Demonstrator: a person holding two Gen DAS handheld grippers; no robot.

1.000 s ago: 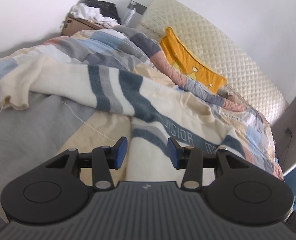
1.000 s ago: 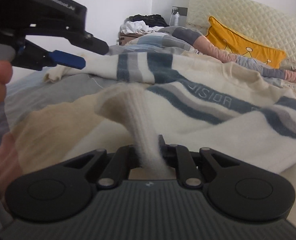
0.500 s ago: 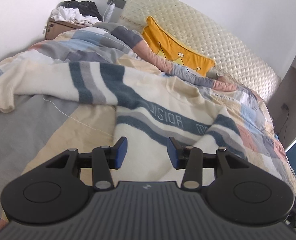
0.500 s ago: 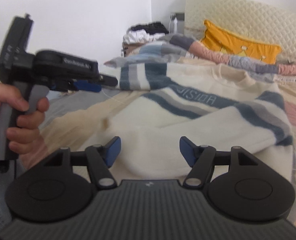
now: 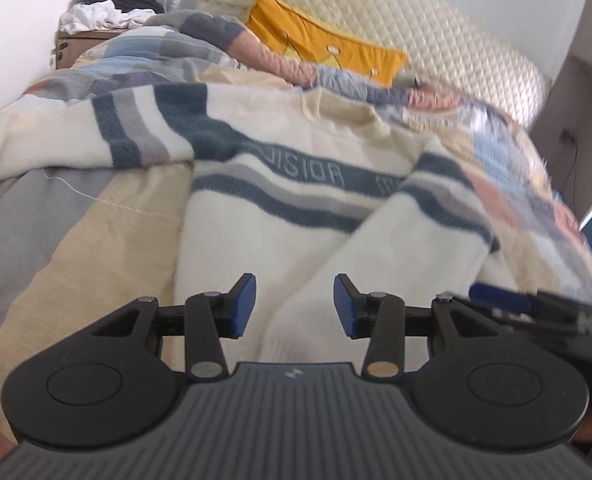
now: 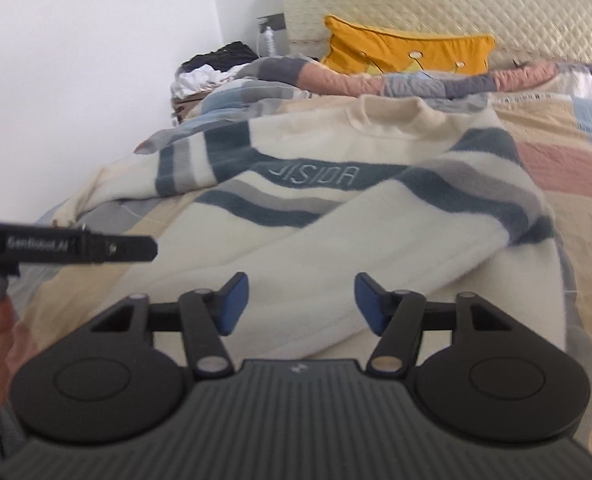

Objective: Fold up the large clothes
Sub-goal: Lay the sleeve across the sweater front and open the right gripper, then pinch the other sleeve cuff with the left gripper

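A cream sweater (image 5: 280, 184) with dark blue and grey stripes lies face up on the bed, also in the right wrist view (image 6: 316, 216). Its right sleeve (image 5: 376, 252) is folded diagonally across the body (image 6: 376, 248). Its left sleeve (image 5: 76, 140) stretches out to the left. My left gripper (image 5: 294, 306) is open and empty above the folded sleeve's cuff. My right gripper (image 6: 298, 304) is open and empty above the sweater's lower part. Each gripper shows in the other's view, the right one (image 5: 536, 308) and the left one (image 6: 76, 246).
The bed has a patchwork quilt (image 6: 556, 160), a yellow cushion (image 6: 408, 50) and a quilted headboard (image 5: 436, 40). A box with piled clothes (image 5: 108, 12) stands at the far left by the wall. A loose thread (image 5: 96, 196) lies on the cover.
My right gripper let go of the sleeve, which now lies folded across the sweater's body. Both grippers have swung to the right and look along the sweater.
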